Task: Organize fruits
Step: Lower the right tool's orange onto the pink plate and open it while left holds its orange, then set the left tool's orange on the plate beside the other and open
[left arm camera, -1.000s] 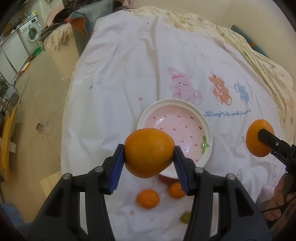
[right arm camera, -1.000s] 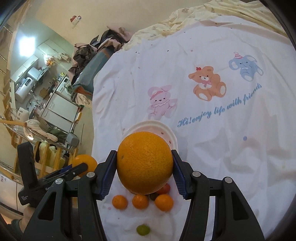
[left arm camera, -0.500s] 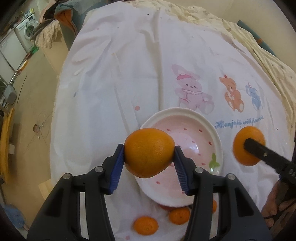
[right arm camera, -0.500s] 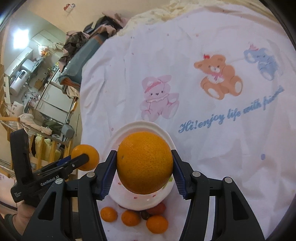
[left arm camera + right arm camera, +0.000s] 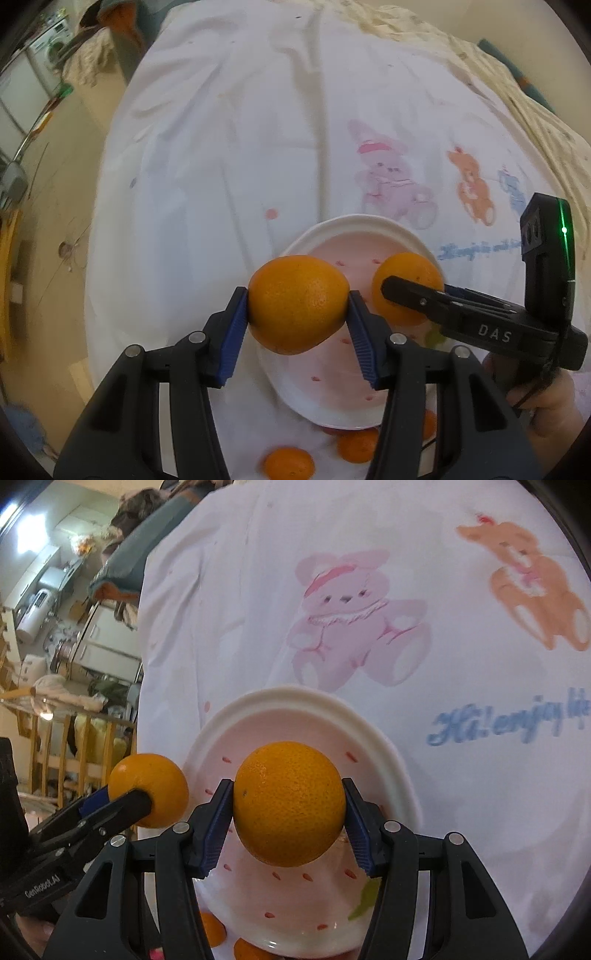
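So, left gripper (image 5: 298, 311) was clamped on an orange (image 5: 297, 303), blue pads (image 5: 232, 336) pressed flat on both sides, fruit held in the air over the near-left part of the pink bowl (image 5: 334, 230). Right gripper (image 5: 288, 810) was likewise closed around a second orange (image 5: 289, 803), pads (image 5: 356, 829) tight on its flanks, hanging over the bowl's middle. From the left wrist view the second orange (image 5: 406, 269) sat just beside the first, a narrow gap between them, both inside the bowl's rim line. From the right wrist view the first orange (image 5: 149, 788) hung over the bowl's left rim (image 5: 295, 696).

Bowl interior was bare, pink with red flecks and a green mark near the front. Small mandarins (image 5: 289, 463) lay on the cloth just off the bowl's near edge, partly hidden by the fingers; count unclear.

White tablecloth (image 5: 229, 147) with printed pink rabbit (image 5: 351, 616), orange bear (image 5: 532, 587) and blue script ran wide and flat beyond the bowl's far rim. Cloth's left edge dropped off to the floor (image 5: 55, 221), not far from the bowl. Kitchen clutter was in the far left background.
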Available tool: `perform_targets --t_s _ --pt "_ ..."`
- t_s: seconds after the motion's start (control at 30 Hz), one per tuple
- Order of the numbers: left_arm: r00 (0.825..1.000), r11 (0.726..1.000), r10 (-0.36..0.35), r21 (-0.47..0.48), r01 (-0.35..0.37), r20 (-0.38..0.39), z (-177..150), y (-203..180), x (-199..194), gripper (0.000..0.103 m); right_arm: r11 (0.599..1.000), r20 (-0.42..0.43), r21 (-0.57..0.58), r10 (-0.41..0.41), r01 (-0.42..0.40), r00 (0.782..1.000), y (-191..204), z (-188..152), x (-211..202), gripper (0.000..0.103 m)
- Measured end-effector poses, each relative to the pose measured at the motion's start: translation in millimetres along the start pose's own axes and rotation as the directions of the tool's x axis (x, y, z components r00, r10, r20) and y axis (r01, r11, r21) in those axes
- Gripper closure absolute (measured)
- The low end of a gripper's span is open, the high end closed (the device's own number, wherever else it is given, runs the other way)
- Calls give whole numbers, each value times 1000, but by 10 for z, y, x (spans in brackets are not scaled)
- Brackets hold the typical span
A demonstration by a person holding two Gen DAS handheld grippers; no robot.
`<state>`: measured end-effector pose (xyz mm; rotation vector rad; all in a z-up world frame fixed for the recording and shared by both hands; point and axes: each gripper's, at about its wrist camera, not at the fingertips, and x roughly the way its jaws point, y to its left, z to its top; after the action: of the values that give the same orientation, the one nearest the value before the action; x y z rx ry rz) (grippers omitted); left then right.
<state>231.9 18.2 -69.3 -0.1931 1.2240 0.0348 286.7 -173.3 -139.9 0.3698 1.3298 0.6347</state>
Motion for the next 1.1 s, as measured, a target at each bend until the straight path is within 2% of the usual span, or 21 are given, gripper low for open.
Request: perform_targets --t_s 0.1,0.27,0.33,0.4,0.5,0.7,1.0,1.1 --pt "1000 1000 7 -17 -8 -26 -7 37 71 54 1000 -4 -18 -8 8 1000 -29 4 62 43" --pt "1000 1000 17 23 -16 -9 -18 -52 63 54 999 17 -21 -30 30 999 -52 10 13 41" --pt "1000 1000 4 27 -4 -11 -23 -70 64 54 1000 19 -18 -23 23 1000 -51 9 -22 28" --pt "1000 1000 3 29 -3 -10 -27 -74 62 54 999 55 -26 -27 28 998 -33 10 -99 22" --pt "1000 1000 2 28 -2 -10 -30 -59 65 54 998 92 -39 -42 46 995 -7 28 -215 21" --pt "999 999 -36 -4 35 -28 -10 -56 121 54 999 134 21 -38 36 990 -122 -14 -466 21" --pt "996 997 -82 -3 82 -30 146 -215 291 54 993 197 112 -44 22 979 -277 -268 -993 18" --pt "996 997 -79 10 79 -40 174 -251 366 54 987 199 148 -84 55 976 -358 -395 -1124 17"
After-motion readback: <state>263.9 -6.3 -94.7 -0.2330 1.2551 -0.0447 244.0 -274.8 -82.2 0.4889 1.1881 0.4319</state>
